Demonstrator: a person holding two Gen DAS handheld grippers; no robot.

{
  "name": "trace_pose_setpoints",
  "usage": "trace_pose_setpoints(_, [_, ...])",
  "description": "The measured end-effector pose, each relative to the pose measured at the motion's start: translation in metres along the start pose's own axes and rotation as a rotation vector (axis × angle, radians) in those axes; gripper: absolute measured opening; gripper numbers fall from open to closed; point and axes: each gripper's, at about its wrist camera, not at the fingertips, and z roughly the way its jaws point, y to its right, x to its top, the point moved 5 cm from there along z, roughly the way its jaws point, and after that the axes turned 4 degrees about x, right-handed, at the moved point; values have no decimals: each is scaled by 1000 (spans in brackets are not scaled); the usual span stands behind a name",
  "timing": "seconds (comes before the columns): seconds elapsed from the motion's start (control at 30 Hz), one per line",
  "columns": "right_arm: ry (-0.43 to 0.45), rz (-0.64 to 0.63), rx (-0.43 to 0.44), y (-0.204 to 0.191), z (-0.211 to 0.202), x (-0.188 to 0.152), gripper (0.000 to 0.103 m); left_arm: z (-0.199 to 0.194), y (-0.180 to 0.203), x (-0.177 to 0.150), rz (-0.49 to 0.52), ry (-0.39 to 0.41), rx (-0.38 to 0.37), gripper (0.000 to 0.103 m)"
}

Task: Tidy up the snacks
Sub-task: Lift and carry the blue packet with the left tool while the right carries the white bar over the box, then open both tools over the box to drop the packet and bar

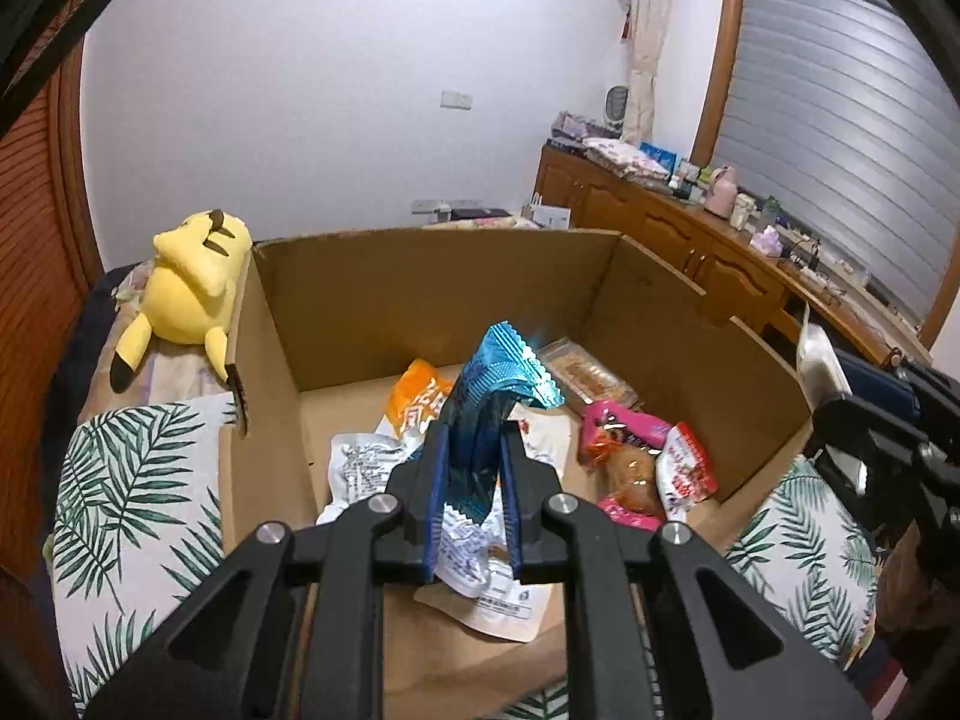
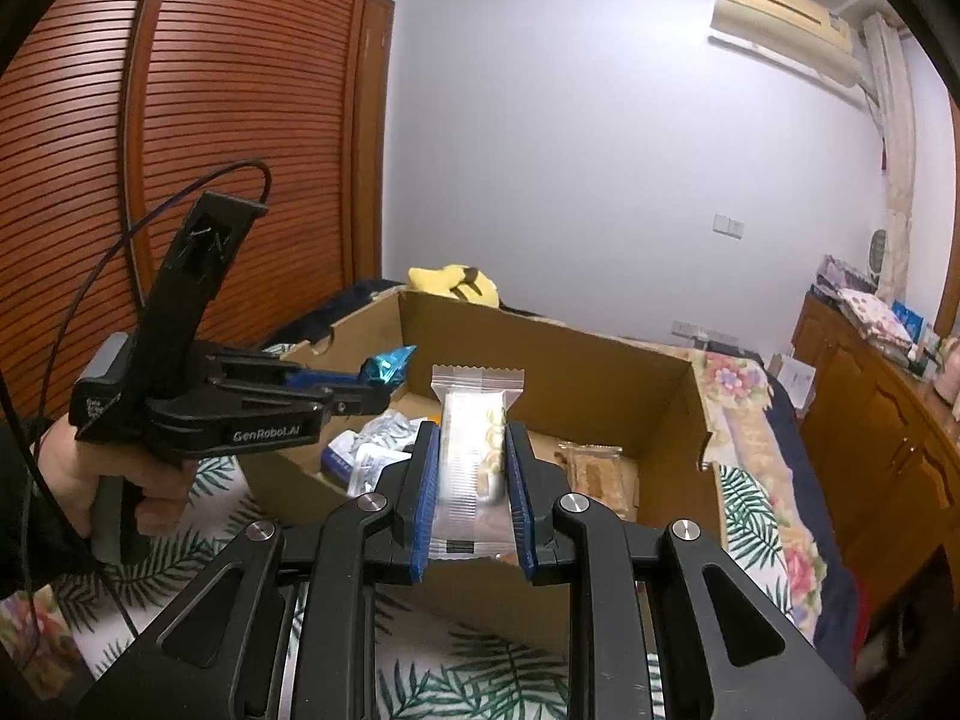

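Left gripper point(image 1: 474, 438) is clamped on a blue foil pack point(image 1: 498, 384), pads pinching its lower half, the crimped top sticking up above the box point(image 1: 420, 288). Over in the right wrist view the right gripper point(image 2: 470, 438) has a clear wrapped bar point(image 2: 474, 438) squeezed between its blue pads, the serrated seal standing upright, held above the near wall of that same cardboard box. Down on the box floor there's a pile: an orange pack point(image 1: 417, 399) toward the far left, a white pouch point(image 1: 360, 462) on the near left, a pink pack point(image 1: 624, 432) and a red-and-white pack point(image 1: 687, 468) on the right, with a clear tray of biscuits point(image 1: 591, 375) lying farther back. The left gripper also shows in the right wrist view, at the left, with the person's hand point(image 2: 90, 480) wrapped round its grip. A yellow plush point(image 1: 192, 282) lies just beside the box's far left corner, on the bed. Leaf-print bedding point(image 1: 132, 492) surrounds the box's near side. A wooden cabinet point(image 1: 690, 228) runs along the far right wall.
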Motion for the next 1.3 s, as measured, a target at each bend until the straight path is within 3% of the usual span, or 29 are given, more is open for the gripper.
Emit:
trace_pose_setpoints(0.5, [-143, 81, 29, 23, 75, -7, 20, 7, 5, 0, 24, 4, 12, 16])
trace_pose_setpoints(0.6, [-160, 102, 39, 26, 79, -12, 21, 6, 5, 0, 21, 5, 4, 21])
trace_pose_setpoints(0.77, [-159, 100, 35, 24, 78, -14, 27, 3, 10, 2, 22, 18, -2, 46])
trace_pose_setpoints(0.83, [-157, 100, 37, 24, 77, -14, 31, 1, 10, 2, 15, 25, 6, 47])
trace_pose_setpoints(0.87, [-158, 101, 37, 23, 77, -14, 41, 1, 10, 2, 12, 25, 8, 47])
trace_pose_setpoints(0.93, [-153, 105, 33, 24, 75, -15, 48, -1, 9, 3, 7, 24, 10, 47])
trace_pose_setpoints(1.3, [-98, 108, 17, 17, 31, -3, 48, -44, 20, 14, 27, 77, 45, 47])
